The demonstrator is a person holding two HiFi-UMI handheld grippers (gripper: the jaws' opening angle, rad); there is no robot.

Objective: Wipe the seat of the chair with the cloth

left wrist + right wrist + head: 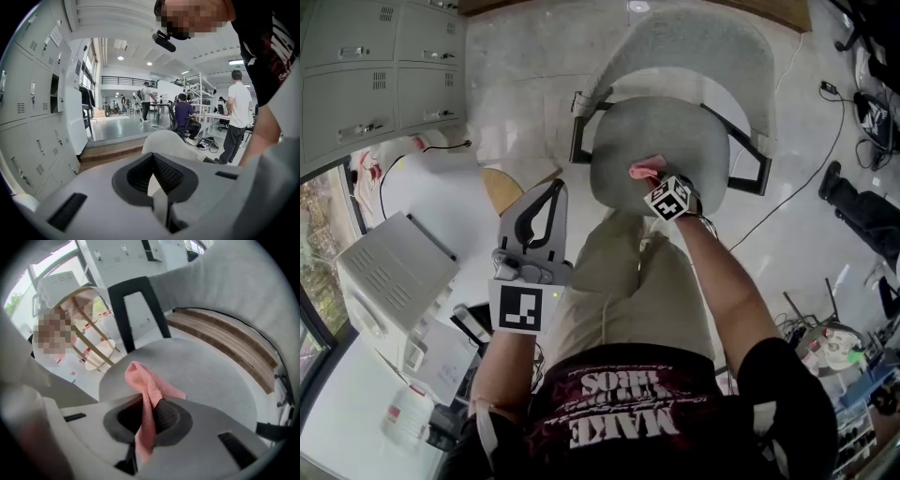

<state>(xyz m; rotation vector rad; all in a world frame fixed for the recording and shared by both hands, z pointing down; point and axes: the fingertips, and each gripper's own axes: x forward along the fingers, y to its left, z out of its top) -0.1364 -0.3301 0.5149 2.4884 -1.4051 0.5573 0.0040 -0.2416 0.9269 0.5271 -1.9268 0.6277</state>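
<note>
Wiping stage, hardly started by the look of it. Pinched hard between the jaws of the right gripper (149, 405): a pink mesh cloth (151, 383), with one fold poking up past the tips and a tail trailing back through the pads. Held low over the grey seat (675, 131) of the chair (703, 42), toward the 6 o'clock edge in the head view, nearest the person's knees. Contact with the upholstery: impossible to judge from here.

Off at 8 o'clock from the seat, over the floor (516, 103) beside the thigh: the left gripper (546, 211), tips closed together on nothing, idle.

To do this well:

- Drop the wrist to lay the loose fold flat on the seat, not just its peak.
- Press through the cloth, never with bare jaw tips, to spare the fabric.
- Sweep in overlapping passes from 6 o'clock up toward 12 o'clock by the backrest (225, 291).
- Then work across from 9 to 3, between the black armrests (577, 141).
- Keep the clamp firm throughout.
- Expect narrow strokes and many of them, with so little cloth free beyond the jaws.
- Watch the tail behind the pads for snagging.
- Leave the left gripper clear, or brace an armrest with it against any shifting of the chair.
</note>
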